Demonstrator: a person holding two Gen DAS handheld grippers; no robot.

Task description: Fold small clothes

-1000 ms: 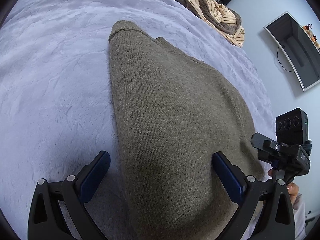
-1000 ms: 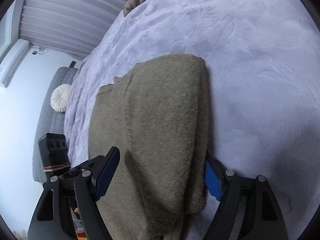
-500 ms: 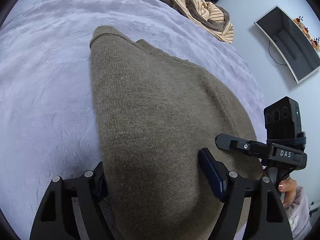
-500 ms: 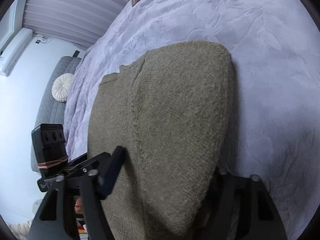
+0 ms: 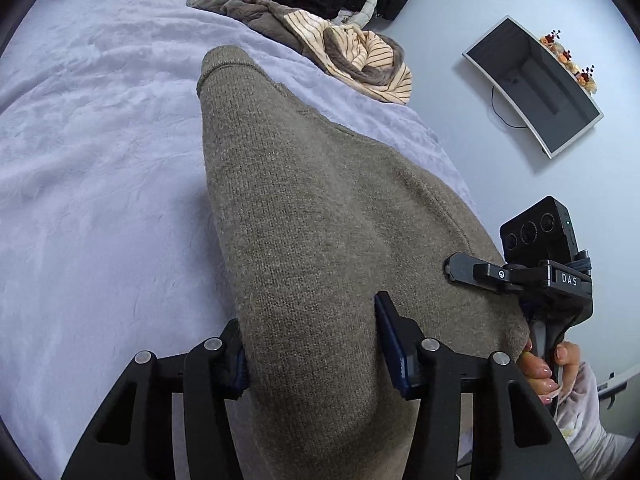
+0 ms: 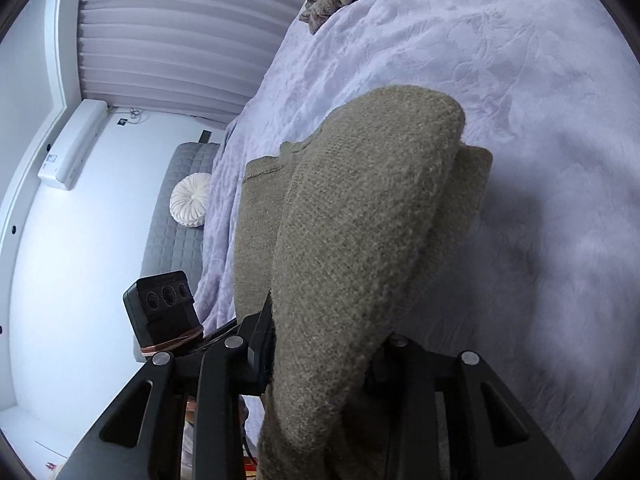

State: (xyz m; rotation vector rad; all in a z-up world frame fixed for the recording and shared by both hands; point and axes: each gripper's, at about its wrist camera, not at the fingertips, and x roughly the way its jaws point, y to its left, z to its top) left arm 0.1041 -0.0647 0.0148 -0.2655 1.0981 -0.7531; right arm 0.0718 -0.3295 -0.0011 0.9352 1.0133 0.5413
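**Left wrist view: both grippers clamping the olive knit sweater over the bed**

The olive knit sweater (image 5: 320, 232) is stretching away from the camera across the lilac bedspread (image 5: 92, 200), its near end bunched up and lifted, its far ribbed edge lying on the bed. The left gripper (image 5: 312, 344) is pinching a thick fold of it, blue pads (image 5: 390, 344) pressing into the knit from both sides. Just to the right, the right gripper (image 5: 520, 276) is poking in, its tip touching the sweater's right edge, with the person's hand (image 5: 548, 364) wrapped around the handle below.

From the right wrist camera, the sweater (image 6: 360, 240) is draping over the right gripper (image 6: 328, 344), fingers closed in on the fabric so the knit is hiding most of them. The other rig's camera block (image 6: 164, 304) is sitting just left of the sweater.

Further out, a pile of striped and brown clothes (image 5: 340, 52) is lying at the far edge of the bed, a dark screen (image 5: 532, 84) is hanging on the wall, and a round white cushion (image 6: 191, 204) is resting on a grey quilted seat (image 6: 176, 232).
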